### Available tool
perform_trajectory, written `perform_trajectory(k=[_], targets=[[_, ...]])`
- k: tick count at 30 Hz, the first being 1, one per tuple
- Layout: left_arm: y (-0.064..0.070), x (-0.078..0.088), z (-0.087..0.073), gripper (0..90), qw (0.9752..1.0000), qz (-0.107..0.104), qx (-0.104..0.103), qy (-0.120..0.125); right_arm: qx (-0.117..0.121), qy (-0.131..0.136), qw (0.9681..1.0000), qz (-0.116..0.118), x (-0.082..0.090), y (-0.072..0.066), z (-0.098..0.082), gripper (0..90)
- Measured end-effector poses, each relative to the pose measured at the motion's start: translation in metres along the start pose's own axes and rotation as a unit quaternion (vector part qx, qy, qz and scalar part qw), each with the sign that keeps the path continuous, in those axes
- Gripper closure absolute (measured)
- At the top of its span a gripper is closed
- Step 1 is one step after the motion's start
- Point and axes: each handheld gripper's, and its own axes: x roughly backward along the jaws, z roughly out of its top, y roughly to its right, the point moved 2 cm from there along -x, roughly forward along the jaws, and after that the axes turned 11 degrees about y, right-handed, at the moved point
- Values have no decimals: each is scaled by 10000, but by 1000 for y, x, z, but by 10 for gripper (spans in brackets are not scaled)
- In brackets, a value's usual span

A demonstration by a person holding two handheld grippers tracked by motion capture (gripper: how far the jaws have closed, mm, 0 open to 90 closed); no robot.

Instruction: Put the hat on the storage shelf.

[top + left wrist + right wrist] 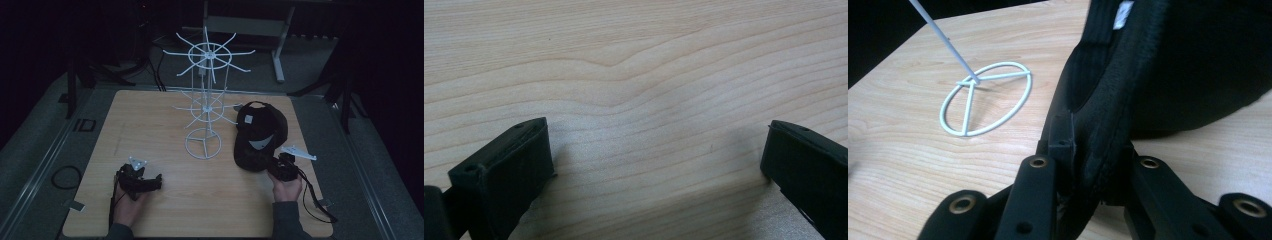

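Right gripper view: right claw clamped on cap brim; left claw wide apart.

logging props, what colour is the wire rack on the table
White; the wire rack shows best in the high view.

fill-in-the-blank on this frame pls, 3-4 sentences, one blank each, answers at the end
1. The right gripper has its jaws shut on the edge of the black ____.
2. The left gripper has its jaws ____, with bare table between them.
3. The white wire rack stands on a ____-shaped base.
4. In the high view, the cap lies to the ____ of the rack.

Missing words: cap; open; ring; right
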Motion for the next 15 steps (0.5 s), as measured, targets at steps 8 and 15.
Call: perform_trajectory(k=[8, 15], targets=[[0, 0, 0, 2, 10000, 0, 0, 1, 13, 132, 9999, 109, -2, -5, 4, 846], [0, 0, 0, 2, 10000, 1, 6, 5, 133, 250, 9996, 80, -3, -11, 9, 863]])
